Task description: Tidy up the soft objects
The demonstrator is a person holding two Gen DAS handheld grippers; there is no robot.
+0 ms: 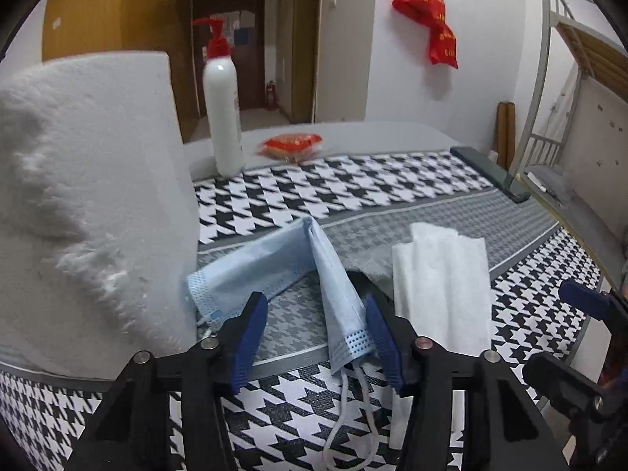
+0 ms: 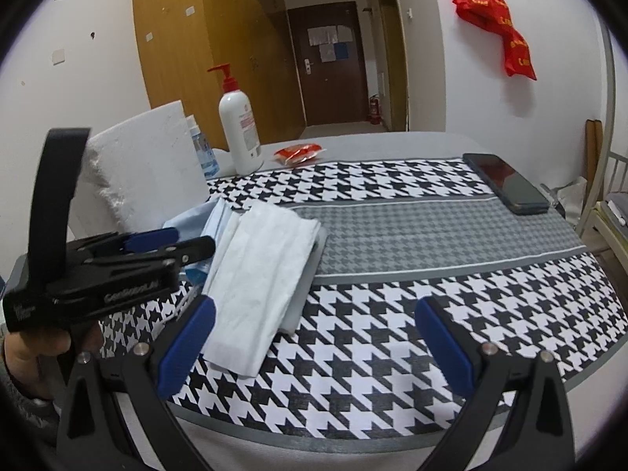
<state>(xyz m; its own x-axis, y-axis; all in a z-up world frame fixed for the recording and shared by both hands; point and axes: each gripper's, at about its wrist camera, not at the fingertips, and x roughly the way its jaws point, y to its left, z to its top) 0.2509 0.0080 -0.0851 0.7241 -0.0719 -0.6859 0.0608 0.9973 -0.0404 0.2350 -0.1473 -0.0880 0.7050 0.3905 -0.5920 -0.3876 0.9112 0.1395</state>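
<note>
A light blue face mask [image 1: 282, 263] lies folded over itself on the houndstooth cloth, one end between my left gripper's [image 1: 314, 322] open jaws, its ear loops trailing toward me. The right blue pad [image 1: 382, 337] touches the mask's edge. A white folded tissue [image 1: 443, 282] lies on a grey towel just right of the mask. In the right wrist view the tissue [image 2: 263, 267] sits on the grey towel [image 2: 314, 263], the mask [image 2: 208, 219] behind it. My right gripper [image 2: 314, 337] is open and empty above the cloth, right of the tissue. The left gripper [image 2: 157, 243] shows there from the side.
A white foam block [image 1: 86, 204] stands at the left, close to the mask. A white pump bottle [image 1: 223, 114], a red packet [image 1: 292, 145] and a dark phone [image 2: 506, 182] lie further back. A bed frame [image 1: 549, 78] stands at the right, off the table.
</note>
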